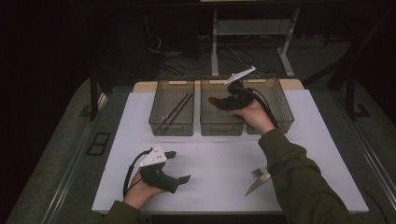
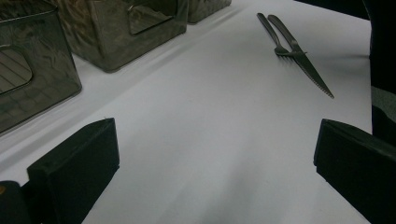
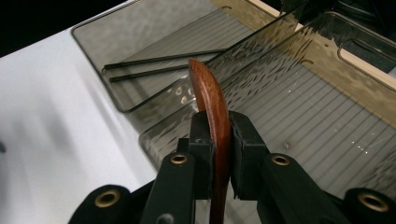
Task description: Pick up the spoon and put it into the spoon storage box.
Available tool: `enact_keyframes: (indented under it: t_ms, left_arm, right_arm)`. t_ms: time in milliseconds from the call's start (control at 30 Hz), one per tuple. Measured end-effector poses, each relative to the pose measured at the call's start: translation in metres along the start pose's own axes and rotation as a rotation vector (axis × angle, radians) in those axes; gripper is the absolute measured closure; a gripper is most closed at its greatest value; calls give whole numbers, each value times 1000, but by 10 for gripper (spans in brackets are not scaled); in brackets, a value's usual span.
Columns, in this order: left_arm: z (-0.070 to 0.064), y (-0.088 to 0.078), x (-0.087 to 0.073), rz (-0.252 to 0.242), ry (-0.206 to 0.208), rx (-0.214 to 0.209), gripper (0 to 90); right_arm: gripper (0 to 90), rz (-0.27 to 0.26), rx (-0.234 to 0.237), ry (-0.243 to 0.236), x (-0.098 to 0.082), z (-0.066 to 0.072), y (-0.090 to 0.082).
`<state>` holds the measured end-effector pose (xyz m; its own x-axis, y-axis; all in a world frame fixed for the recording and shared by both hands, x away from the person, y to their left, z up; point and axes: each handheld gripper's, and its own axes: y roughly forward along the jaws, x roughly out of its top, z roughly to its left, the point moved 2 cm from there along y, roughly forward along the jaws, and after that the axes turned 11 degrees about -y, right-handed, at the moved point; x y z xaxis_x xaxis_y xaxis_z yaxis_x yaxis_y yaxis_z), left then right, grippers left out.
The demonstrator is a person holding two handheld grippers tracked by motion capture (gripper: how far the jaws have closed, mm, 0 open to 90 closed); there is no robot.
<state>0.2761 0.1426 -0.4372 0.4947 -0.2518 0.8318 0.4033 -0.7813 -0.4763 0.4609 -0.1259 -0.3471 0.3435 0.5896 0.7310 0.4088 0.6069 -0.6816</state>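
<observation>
Along the far edge of the white tabletop [image 1: 219, 158] stand three smoked plastic bins: the left bin [image 1: 171, 107] holds two black chopsticks [image 1: 177, 108], the middle bin [image 1: 220, 122] looks bare. Over the middle bin hangs the right gripper [image 1: 215, 101], its jaws pinched on a reddish wooden utensil [image 3: 211, 95], edge-on. Nearer the person, the left gripper [image 1: 179, 166] rests low with jaws wide apart, holding nothing. Beside the right sleeve lie a fork [image 2: 272, 31] and a serrated knife [image 2: 304, 59], touching. Behind, the room is dark, with desk legs and cables.
</observation>
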Motion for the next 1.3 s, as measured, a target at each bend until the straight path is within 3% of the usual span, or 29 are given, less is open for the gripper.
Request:
enact_keyframes:
  t_ms: [633, 1000, 1300]
  left_arm:
    - [-2, 0, 1, -13, -12, -23, 0]
    - [-2, 0, 1, -11, -10, -32, 0]
    - [-2, 1, 1, -8, -7, -33, 0]
  right_arm:
    - [792, -12, -31, 47, 23, -30, 39]
    - [791, 10, -25, 77, 13, -35, 65]
    - [788, 56, -22, 82, 2, -32, 72]
